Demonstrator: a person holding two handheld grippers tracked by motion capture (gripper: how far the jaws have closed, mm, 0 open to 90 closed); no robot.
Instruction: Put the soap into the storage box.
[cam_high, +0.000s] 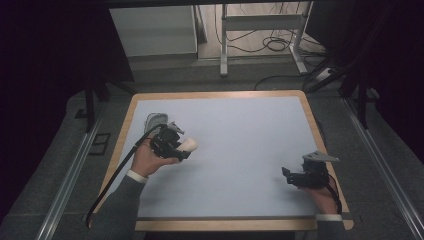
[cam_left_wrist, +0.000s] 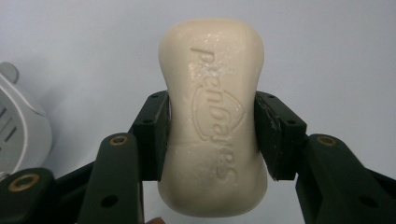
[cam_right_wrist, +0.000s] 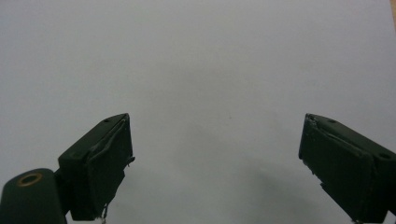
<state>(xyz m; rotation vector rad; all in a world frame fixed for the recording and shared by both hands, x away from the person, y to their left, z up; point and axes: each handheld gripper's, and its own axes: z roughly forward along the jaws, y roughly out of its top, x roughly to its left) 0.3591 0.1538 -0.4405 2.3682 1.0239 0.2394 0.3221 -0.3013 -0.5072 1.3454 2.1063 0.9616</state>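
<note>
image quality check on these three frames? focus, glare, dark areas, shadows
High view: table top evenly lit, surroundings very dark, slightly soft. Left gripper view: soap bar sharp, embossed lettering readable, no glare; white soap dish cut off by the frame edge. Right gripper view: right gripper jaws dark and slightly soft, faint shadow between them.

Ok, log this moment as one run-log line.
left gripper: shut on soap bar, held above table | soap dish: beside left gripper, nothing visible in it | right gripper: open, nothing between its jaws, near right edge
</note>
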